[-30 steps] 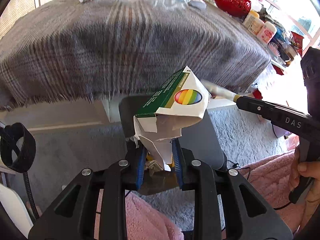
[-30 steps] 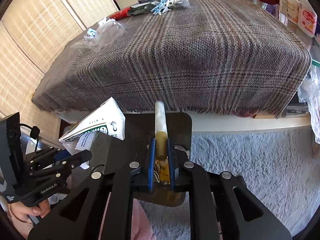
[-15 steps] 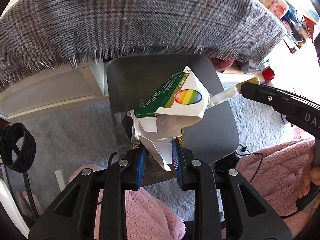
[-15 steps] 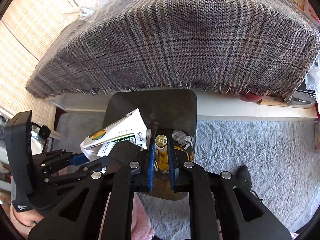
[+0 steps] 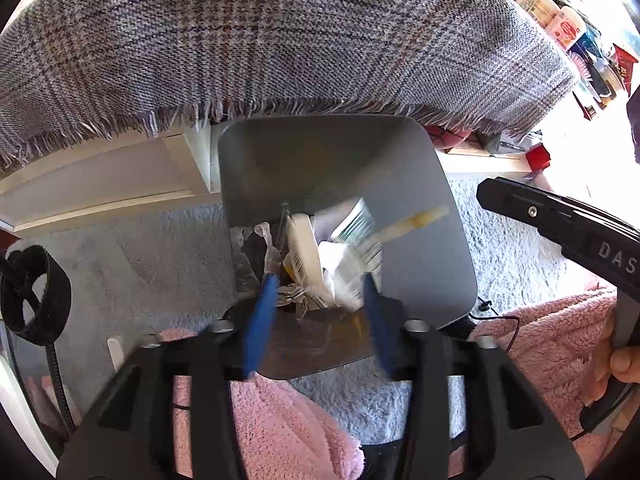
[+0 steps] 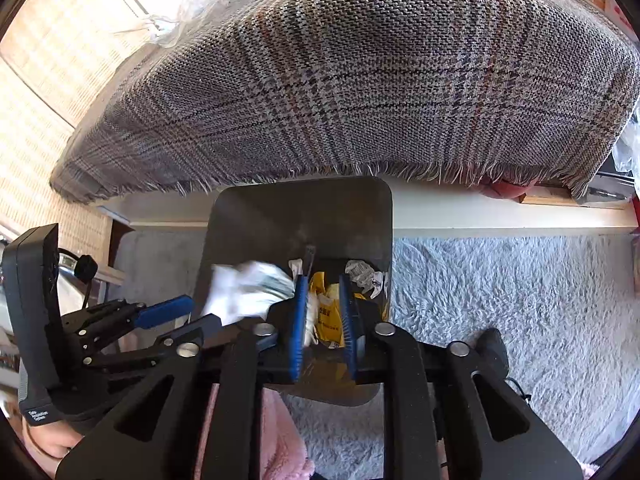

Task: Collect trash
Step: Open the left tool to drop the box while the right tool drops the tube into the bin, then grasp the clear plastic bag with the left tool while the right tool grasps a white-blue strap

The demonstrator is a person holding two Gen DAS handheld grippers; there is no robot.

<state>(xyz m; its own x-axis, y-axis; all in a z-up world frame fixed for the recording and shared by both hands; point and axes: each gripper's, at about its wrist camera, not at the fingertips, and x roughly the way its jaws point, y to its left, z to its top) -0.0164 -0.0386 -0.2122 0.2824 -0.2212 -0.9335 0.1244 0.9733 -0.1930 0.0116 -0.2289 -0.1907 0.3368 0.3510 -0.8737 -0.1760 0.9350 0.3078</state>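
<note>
A dark grey trash bin (image 5: pixel 320 160) stands on the rug below the table edge; it also shows in the right wrist view (image 6: pixel 300 216). My left gripper (image 5: pixel 318 292) is open over it. The crumpled carton (image 5: pixel 352 240) is blurred, falling into the bin. A cream and tan tube (image 5: pixel 412 220) is also blurred in mid-air inside the bin. My right gripper (image 6: pixel 324 300) is open above the bin, over yellow wrappers (image 6: pixel 326 304). The carton appears as a white blur in the right wrist view (image 6: pixel 244 292). The left gripper shows there at the left (image 6: pixel 176 320).
A plaid cloth (image 6: pixel 360 72) covers the table and hangs fringed over the bin. Clear plastic and other litter (image 6: pixel 192 12) lie at its far end. Bottles (image 5: pixel 556 20) stand at the right. Grey shaggy rug (image 6: pixel 500 300) and pink fleece (image 5: pixel 280 432) lie below.
Both grippers have opened over the bin. The carton has left the left gripper and the tube has left the right gripper; both are dropping into the bin.
</note>
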